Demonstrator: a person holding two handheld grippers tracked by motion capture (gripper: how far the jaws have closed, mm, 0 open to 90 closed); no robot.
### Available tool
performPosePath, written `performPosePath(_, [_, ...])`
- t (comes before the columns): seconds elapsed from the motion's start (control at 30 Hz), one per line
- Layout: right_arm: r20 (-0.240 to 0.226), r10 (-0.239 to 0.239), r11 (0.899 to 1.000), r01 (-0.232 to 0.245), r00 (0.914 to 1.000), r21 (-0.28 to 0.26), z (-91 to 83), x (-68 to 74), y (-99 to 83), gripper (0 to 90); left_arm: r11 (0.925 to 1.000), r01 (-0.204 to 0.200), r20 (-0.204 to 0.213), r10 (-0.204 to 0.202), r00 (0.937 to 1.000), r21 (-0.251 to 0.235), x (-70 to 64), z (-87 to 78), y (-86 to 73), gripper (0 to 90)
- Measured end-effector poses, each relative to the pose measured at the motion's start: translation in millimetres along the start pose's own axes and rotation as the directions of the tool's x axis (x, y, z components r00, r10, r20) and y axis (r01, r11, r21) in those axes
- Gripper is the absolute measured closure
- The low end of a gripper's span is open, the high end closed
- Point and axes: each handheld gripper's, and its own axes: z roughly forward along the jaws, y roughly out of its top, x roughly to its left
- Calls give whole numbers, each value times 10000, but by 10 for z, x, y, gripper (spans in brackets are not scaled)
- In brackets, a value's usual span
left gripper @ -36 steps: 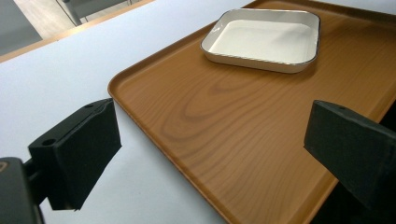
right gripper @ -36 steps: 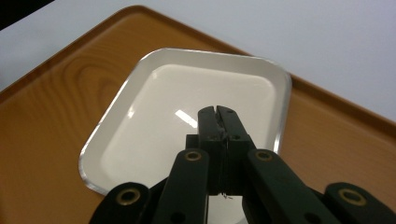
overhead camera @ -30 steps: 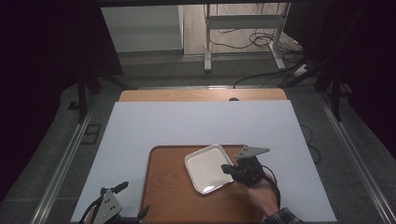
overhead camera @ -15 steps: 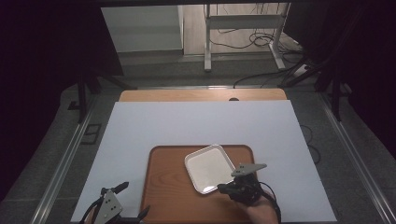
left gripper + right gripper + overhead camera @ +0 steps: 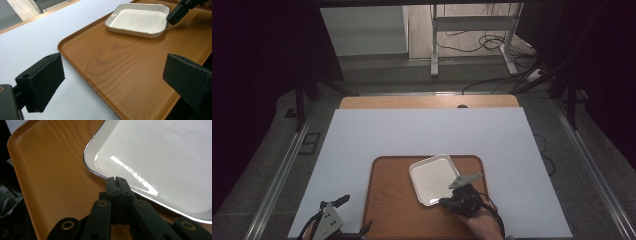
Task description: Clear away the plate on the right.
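At the near edge of the table (image 5: 362,135), the left claw (image 5: 343,220) hangs idle by the tray's near-left corner, its jaws wide apart with nothing between them. Just beyond, the right claw (image 5: 447,201) has drawn back toward the person over the last second; its jaws are now pressed together on nothing, tips at the near rim of the white dish (image 5: 434,178), seemingly just clear of it. I judge the dish has been set down and let go. It lies flat on the wooden tray (image 5: 392,200), right of centre toward the far side: square, shallow, rounded corners, glossy, with a thin dark rim line.
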Motion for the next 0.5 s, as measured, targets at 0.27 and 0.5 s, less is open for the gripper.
performPosePath(0.27, [-117, -372, 9993, 372, 9992, 31, 104, 60, 84, 884, 10000, 11, -2, -11, 10000, 4, 3, -2, -1, 34])
performPosePath(0.5, [8, -536, 9986, 536, 9986, -1, 135, 70, 111, 884, 10000, 7, -4, -7, 10000, 10, 3, -2, -1, 34])
